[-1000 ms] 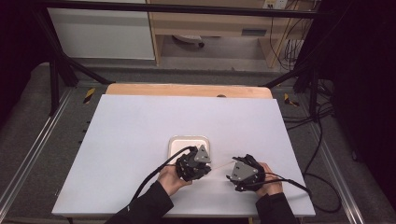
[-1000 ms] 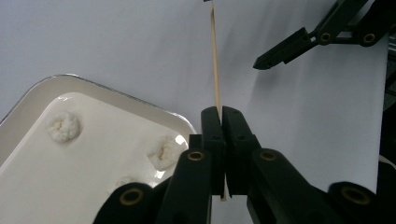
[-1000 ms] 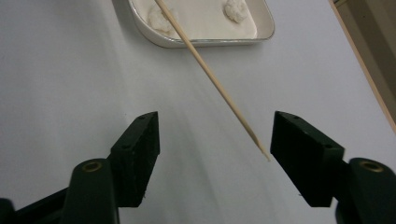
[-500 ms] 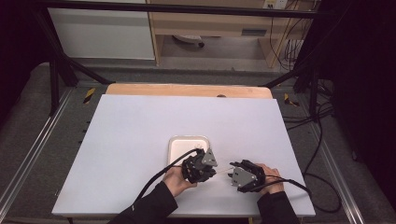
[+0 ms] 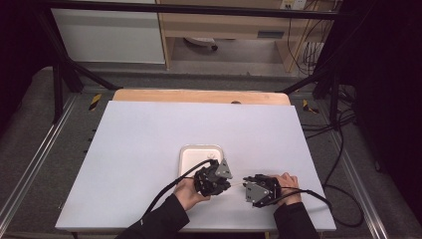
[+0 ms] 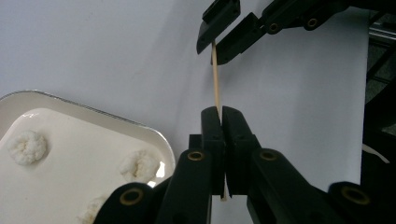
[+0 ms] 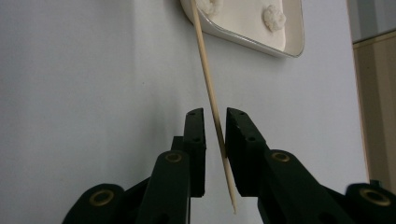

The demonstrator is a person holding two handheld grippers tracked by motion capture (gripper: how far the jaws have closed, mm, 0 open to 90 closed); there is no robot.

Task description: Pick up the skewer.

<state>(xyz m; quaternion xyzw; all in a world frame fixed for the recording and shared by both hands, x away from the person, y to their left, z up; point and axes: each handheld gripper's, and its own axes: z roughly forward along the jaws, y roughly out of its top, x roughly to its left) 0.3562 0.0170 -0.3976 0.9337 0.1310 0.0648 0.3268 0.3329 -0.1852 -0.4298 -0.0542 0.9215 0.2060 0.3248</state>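
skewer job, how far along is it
Done: the left gripper is clamped on the wooden skewer. In hand: the right gripper has just been closing around the skewer's other end, a gap still showing. Left: nothing is threaded yet; the white balls lie in the tray.

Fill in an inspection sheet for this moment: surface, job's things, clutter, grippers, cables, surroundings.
Surface: white table, wooden strip at its far edge.
Job's things: thin wooden skewer spanning both grippers; white tray with small white lumps.
Clutter: nothing seen.
Grippers: left gripper shut on the skewer; right gripper has just been closing, skewer between its jaws, a gap showing on one side.
Cables: one trails from each gripper.
Surroundings: dark frame, cabinet beyond.
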